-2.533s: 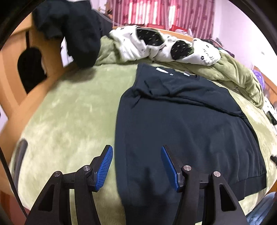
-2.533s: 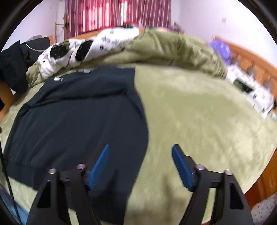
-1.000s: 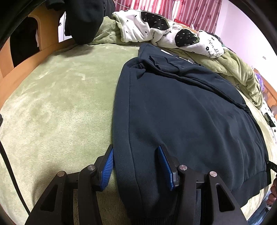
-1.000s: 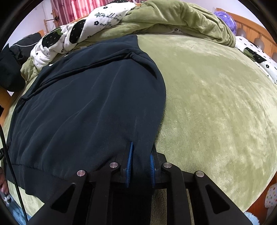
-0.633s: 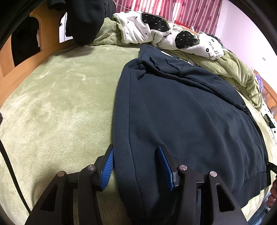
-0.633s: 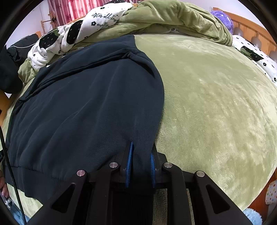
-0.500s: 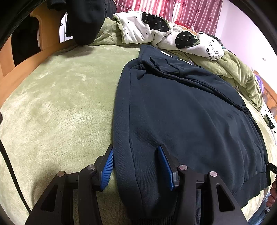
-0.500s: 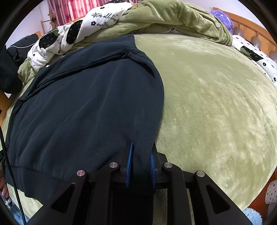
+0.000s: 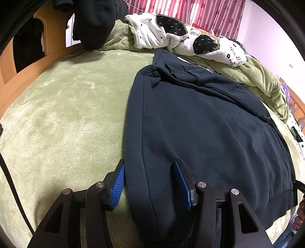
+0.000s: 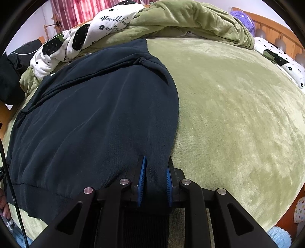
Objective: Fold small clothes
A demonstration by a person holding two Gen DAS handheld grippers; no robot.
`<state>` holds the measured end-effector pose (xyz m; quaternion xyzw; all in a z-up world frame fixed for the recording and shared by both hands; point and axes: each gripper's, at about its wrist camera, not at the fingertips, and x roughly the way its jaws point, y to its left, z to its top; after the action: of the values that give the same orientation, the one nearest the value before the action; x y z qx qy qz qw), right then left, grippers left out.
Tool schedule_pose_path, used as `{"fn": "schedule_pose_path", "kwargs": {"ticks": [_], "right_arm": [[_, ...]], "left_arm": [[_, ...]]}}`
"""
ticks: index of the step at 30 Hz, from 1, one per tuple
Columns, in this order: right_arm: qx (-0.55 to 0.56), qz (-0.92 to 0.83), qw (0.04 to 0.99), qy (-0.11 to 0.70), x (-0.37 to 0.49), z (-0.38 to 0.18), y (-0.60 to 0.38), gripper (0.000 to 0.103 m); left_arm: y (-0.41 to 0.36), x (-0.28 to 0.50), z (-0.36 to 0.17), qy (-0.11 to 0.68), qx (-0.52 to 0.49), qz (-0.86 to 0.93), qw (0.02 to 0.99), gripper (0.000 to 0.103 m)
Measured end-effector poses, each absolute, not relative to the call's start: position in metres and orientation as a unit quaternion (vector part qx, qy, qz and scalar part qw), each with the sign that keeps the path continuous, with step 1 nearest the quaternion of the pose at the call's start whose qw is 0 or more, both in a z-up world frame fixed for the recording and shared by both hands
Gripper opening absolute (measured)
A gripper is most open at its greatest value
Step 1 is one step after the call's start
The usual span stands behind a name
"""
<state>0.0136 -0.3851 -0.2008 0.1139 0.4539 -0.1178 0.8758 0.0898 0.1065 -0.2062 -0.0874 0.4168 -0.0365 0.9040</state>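
While a dark navy cotton sweatshirt (image 9: 205, 122) lies on the plush green bedspread (image 9: 63, 106), left gripper (image 9: 149, 184) wide astride its edge, right gripper (image 10: 154, 178) pinching its hem, red striped curtains (image 9: 190, 17) behind.

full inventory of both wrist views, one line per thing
sweatshirt: 1, dark navy, flat on the bed, sleeves folded in
bed cover: 1, green plush, under everything
quilt: 1, green, bunched at far edge
patterned blanket: 1, white with black patches, on the quilt
dark garment: 1, black, hanging far left
curtain: 1, red striped, background
left gripper: open, straddling sweatshirt's left edge near hem
right gripper: shut on sweatshirt's right edge near hem
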Motion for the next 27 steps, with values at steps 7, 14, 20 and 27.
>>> {"fn": "schedule_pose_path", "kwargs": {"ticks": [7, 14, 20, 27], "right_arm": [[0.116, -0.118, 0.875, 0.455, 0.014, -0.201, -0.386, 0.020], [0.125, -0.109, 0.874, 0.456, 0.006, -0.200, -0.390, 0.025], [0.135, -0.101, 0.878, 0.448, 0.001, -0.202, -0.394, 0.029], [0.121, -0.105, 0.883, 0.441, 0.009, -0.203, -0.390, 0.028]], "left_arm": [[0.106, 0.089, -0.206, 0.417, -0.087, -0.036, 0.904, 0.048], [0.106, 0.084, -0.204, 0.420, -0.086, -0.048, 0.902, 0.048], [0.104, 0.087, -0.205, 0.420, -0.082, -0.049, 0.902, 0.043], [0.104, 0.085, -0.205, 0.414, -0.098, -0.063, 0.903, 0.013]]}}
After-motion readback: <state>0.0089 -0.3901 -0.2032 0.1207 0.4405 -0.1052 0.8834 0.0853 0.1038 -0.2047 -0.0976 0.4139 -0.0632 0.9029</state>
